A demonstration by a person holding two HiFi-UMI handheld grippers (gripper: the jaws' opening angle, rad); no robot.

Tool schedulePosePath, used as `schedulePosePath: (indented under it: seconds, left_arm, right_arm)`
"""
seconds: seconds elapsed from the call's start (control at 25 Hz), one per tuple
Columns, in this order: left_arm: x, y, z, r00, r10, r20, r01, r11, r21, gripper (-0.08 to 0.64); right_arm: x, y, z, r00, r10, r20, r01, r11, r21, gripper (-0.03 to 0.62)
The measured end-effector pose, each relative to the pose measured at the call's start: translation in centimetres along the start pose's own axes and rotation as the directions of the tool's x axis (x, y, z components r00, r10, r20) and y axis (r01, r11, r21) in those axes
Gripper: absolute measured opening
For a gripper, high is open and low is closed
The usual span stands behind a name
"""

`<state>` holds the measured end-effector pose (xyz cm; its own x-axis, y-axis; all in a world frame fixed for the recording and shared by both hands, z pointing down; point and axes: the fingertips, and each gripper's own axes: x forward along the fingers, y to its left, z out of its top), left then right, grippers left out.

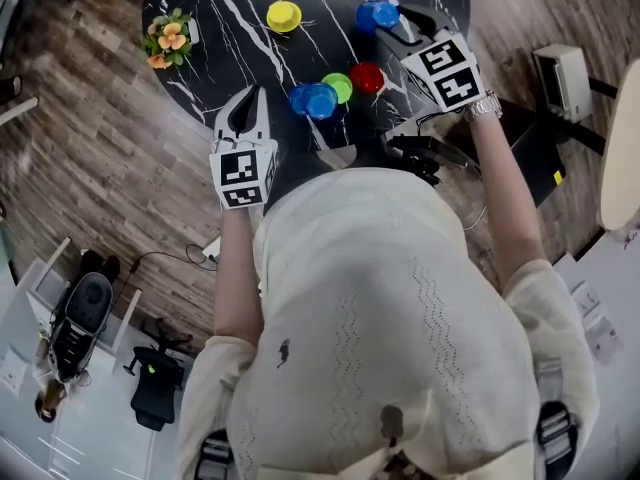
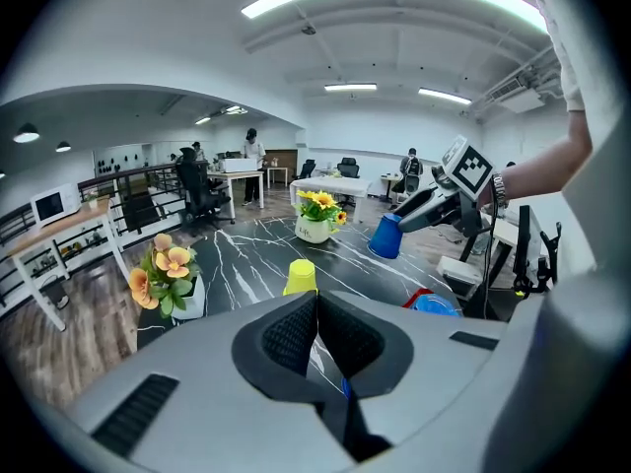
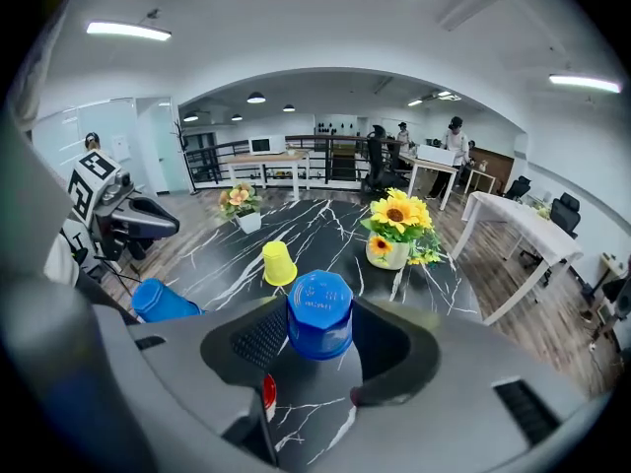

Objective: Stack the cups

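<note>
My right gripper (image 1: 388,20) (image 3: 317,335) is shut on a blue cup (image 1: 376,14) (image 3: 319,313) (image 2: 385,236), held upside down above the black marble table (image 1: 220,28). On the table stand a yellow cup (image 1: 284,15) (image 3: 278,263) (image 2: 301,276) at the far side, and nearer me a second blue cup (image 1: 314,100) (image 3: 163,301) (image 2: 435,305), a green cup (image 1: 342,85) and a red cup (image 1: 367,77) (image 3: 268,392) close together. My left gripper (image 1: 253,94) (image 2: 315,308) is shut and empty, left of the second blue cup.
A small pot of orange flowers (image 1: 168,38) (image 2: 168,279) stands at the table's left edge and a sunflower pot (image 3: 394,230) (image 2: 317,220) at its far side. Black equipment (image 1: 425,153) sits by the table's near right edge. Desks, chairs and people fill the room behind.
</note>
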<state>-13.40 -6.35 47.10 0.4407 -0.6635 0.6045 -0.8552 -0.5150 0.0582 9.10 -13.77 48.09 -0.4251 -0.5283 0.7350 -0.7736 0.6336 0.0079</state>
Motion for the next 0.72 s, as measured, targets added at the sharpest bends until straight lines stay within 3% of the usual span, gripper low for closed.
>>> schedulePosePath:
  seconds: [0.32, 0.72]
  left_arm:
    - [-0.9, -0.6, 0.2, 0.999, -0.022, 0.023, 0.021, 1.0, 0.017, 0.023]
    - [-1.6, -1.8, -0.5, 0.999, -0.034, 0.018, 0.033, 0.999, 0.029, 0.023]
  right_arm:
    - [-3.4, 3.5, 0.0, 0.999, 0.04, 0.034, -0.04, 0.999, -0.007, 0.215]
    - [-4.9, 8.3, -1.4, 0.983, 0.185, 0.006, -0.184, 0.98, -0.071, 0.215]
